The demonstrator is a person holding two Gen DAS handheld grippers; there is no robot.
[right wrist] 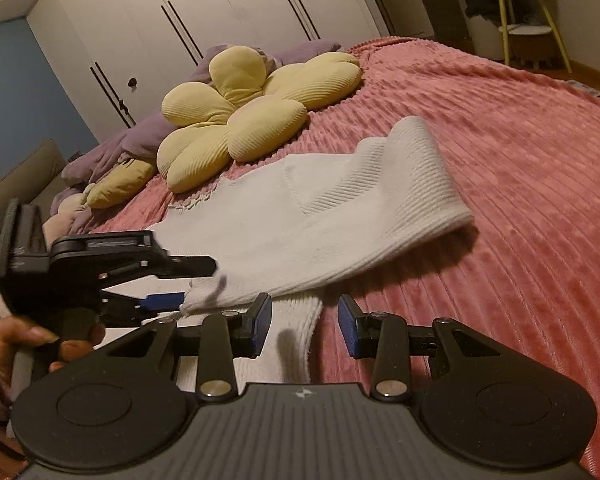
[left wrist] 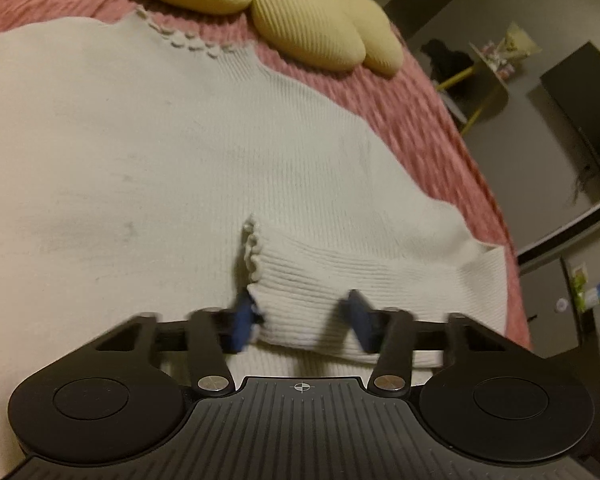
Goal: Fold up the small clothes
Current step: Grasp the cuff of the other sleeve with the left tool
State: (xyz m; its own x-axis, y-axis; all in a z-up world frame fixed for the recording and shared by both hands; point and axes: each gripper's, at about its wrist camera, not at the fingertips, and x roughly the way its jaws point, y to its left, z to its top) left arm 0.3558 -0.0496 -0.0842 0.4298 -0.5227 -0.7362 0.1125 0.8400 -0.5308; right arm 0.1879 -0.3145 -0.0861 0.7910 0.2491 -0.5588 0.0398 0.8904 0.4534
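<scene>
The white knit top lies on the pink bedspread, its folded sleeve running rightward from the spread left gripper at its cuff, nearer than the spread, empty right gripper.

White wardrobe, pink bedspread, yellow-legged side table, dim light.

The left wrist view looks steeply down, close over the white ribbed knit garment. The right wrist view sits low, facing across the pink ridged bedspread toward white wardrobe doors. Both share the garment and the yellow flower-shaped cushion.
</scene>
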